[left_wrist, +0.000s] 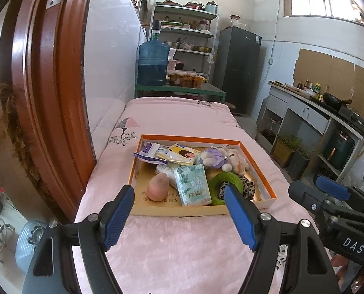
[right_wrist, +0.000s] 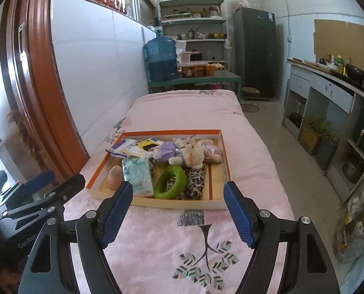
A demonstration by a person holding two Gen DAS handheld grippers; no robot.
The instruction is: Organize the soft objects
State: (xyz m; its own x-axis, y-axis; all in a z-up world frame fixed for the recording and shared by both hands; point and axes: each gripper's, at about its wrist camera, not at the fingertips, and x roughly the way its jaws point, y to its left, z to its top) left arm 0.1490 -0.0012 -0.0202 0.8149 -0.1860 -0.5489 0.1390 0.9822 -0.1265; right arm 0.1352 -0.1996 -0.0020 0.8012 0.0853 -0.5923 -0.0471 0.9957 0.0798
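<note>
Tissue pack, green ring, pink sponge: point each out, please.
Tissue pack (left_wrist: 193,186), left wrist view, centre of its printed face.
Green ring (right_wrist: 170,181), right wrist view, its fuzzy band's left side.
Pink sponge (left_wrist: 158,186), left wrist view, its middle.

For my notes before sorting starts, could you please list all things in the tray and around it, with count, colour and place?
tray: 1, orange-rimmed, on blanket
blanket: 1, pink
tissue pack: 1, green-white, tray front
ring: 1, green, beside tissue pack
leopard cloth: 1, right of ring
plush toys: cluster, purple and cream, tray back
flat packets: several, back left
pink lump: 1, front left
water jug: 1, blue, green table
left gripper: open
right gripper: open
</note>
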